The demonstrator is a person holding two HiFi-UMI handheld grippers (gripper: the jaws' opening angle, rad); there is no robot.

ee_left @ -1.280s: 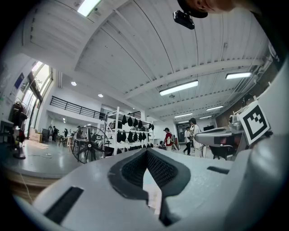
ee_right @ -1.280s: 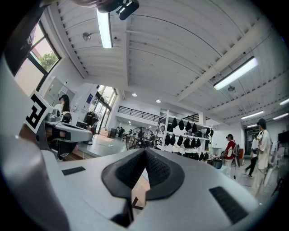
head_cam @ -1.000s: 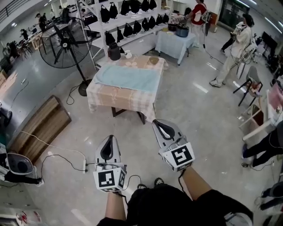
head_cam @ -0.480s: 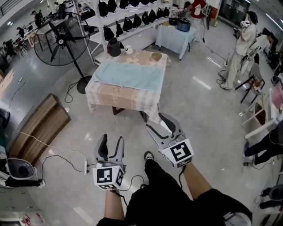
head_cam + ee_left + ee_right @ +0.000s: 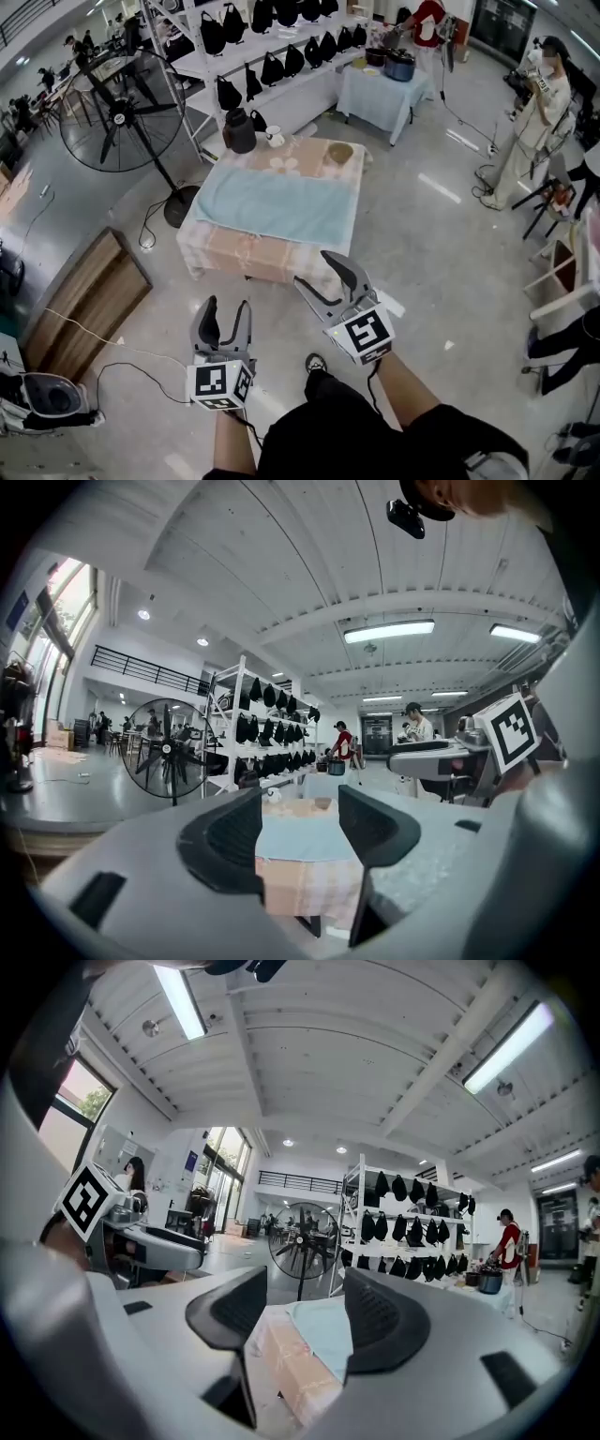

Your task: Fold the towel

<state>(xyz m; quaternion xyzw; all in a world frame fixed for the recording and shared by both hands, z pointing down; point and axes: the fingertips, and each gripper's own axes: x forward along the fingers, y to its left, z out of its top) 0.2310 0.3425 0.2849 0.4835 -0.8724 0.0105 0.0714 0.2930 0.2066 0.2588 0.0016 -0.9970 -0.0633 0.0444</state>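
Observation:
A light blue towel (image 5: 277,204) lies spread flat on a table with a checked cloth (image 5: 246,255), some way ahead of me. My left gripper (image 5: 225,323) and right gripper (image 5: 319,274) are held out over the floor in front of the table, short of its near edge. The jaws of both have just been opening and stand wide apart with nothing between them. The left gripper view frames the towel (image 5: 298,841) between its jaws (image 5: 298,808). In the right gripper view the towel (image 5: 323,1330) shows between that gripper's jaws (image 5: 305,1312).
On the table's far edge stand a dark jug (image 5: 239,131), a white cup (image 5: 274,138) and a bowl (image 5: 339,153). A standing fan (image 5: 117,112) is left of the table, a rack of black bags (image 5: 272,56) behind it. A wooden board (image 5: 84,286) and cables lie at the left.
Both grippers went from shut to wide open. The table and towel have come nearer and larger in view, and both grippers have moved forward towards it.

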